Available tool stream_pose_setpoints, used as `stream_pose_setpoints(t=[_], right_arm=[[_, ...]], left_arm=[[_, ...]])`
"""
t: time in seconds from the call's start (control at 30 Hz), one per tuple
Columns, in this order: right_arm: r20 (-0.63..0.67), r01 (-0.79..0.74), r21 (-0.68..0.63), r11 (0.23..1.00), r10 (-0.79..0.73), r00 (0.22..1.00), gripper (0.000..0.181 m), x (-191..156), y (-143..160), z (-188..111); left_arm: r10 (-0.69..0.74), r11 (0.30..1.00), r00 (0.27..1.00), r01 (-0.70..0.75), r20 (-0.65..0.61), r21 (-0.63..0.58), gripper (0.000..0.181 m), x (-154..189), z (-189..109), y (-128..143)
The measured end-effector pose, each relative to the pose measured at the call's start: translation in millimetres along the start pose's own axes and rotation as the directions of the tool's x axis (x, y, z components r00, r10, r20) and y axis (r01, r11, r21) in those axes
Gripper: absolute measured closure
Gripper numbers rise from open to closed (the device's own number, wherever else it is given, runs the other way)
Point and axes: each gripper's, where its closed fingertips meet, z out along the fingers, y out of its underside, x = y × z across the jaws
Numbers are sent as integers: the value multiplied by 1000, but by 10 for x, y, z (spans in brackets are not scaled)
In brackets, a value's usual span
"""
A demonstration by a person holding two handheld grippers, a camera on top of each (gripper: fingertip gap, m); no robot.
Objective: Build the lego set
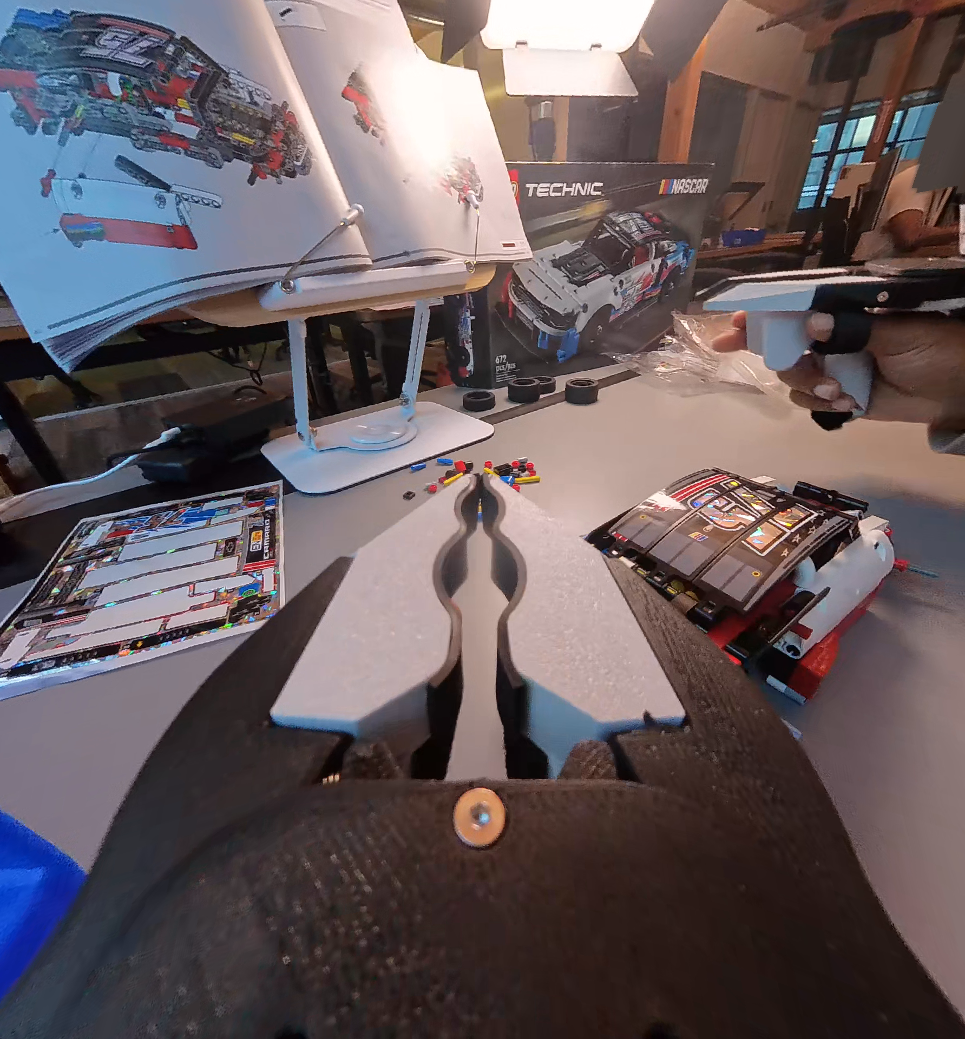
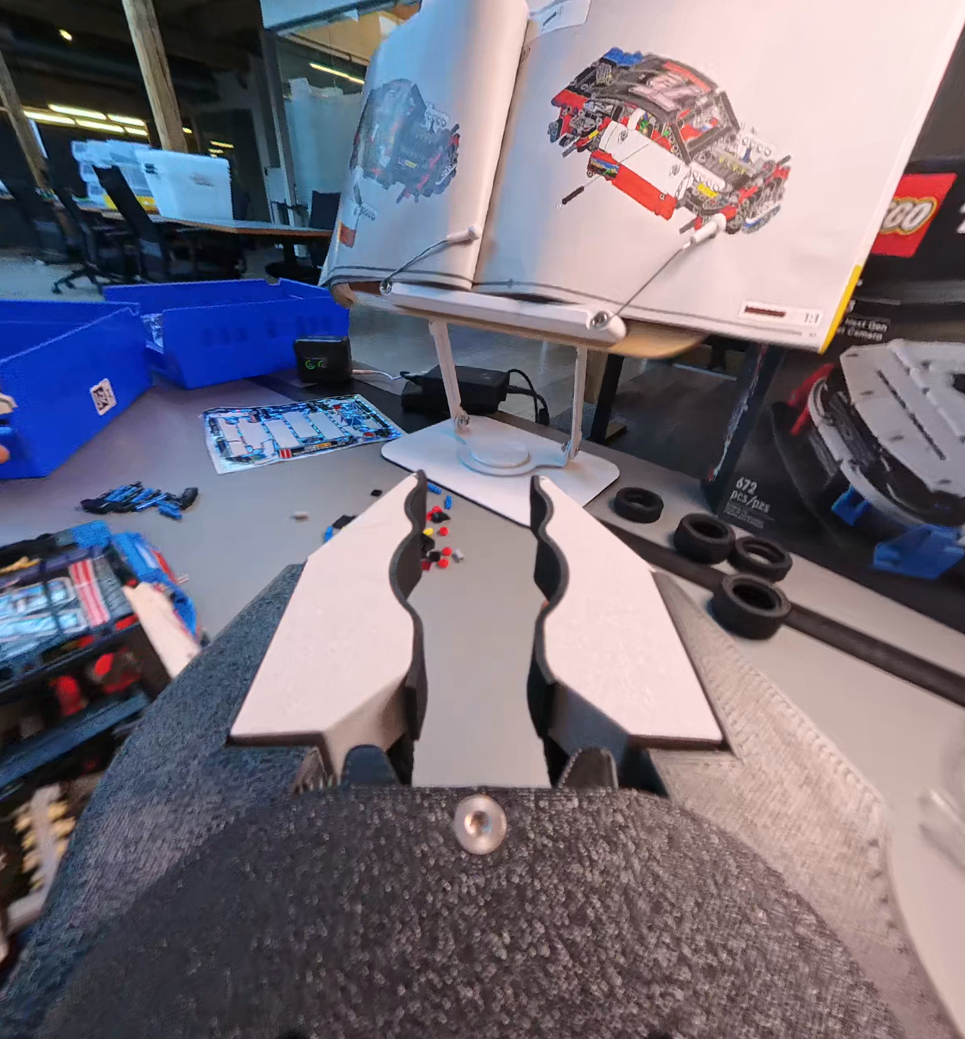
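The partly built car (image 1: pixel 750 562) lies on the grey table (image 1: pixel 665 450) to the right of my left gripper; the right wrist view shows it blurred at the left (image 2: pixel 47 618). A small pile of loose red, yellow, blue and black pieces (image 1: pixel 491 469) lies just beyond my left gripper (image 1: pixel 479 484), which is shut with nothing visible between its tips. My right gripper (image 2: pixel 479 486) is open and empty above the table, with the same pieces (image 2: pixel 438 534) seen between its fingers. It also shows in the left wrist view at the upper right (image 1: pixel 750 298), held in a hand.
An instruction book (image 1: pixel 159 168) sits on a white stand (image 1: pixel 379 444). The set's box (image 1: pixel 598 270), several black tyres (image 1: pixel 525 388), a sticker sheet (image 1: pixel 131 579), a clear plastic bag (image 1: pixel 688 354), blue bins (image 2: pixel 75 365) and a heap of blue pins (image 2: pixel 137 497) surround the work area. Spacing between my two grippers at the tips: around 30 cm. From the left gripper's tips to the instruction book (image 1: pixel 159 168) is close to 30 cm. The right camera catches it too, in the right wrist view (image 2: pixel 369 191).
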Motion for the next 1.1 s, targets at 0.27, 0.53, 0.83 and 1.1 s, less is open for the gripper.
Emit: stream_pose_setpoints(t=[0.27, 0.53, 0.83, 1.1], right_arm=[[-195, 152, -26, 988, -154, 969, 87, 938, -700, 1400], [-337, -21, -168, 986, -37, 941, 133, 1421, -668, 1974], [-293, -145, -91, 985, 112, 950, 170, 1377, -400, 1929], [-215, -383, -39, 923, 367, 905, 158, 1317, -70, 1724]], left_arm=[[23, 1000, 1000, -23, 3, -4, 181, 6, -25, 5], [88, 996, 996, -88, -10, -3, 181, 64, -71, -12], [186, 982, 981, -182, 60, -58, 165, -89, 559, -521], [276, 929, 954, -234, 115, -288, 139, -954, 2164, -885]])
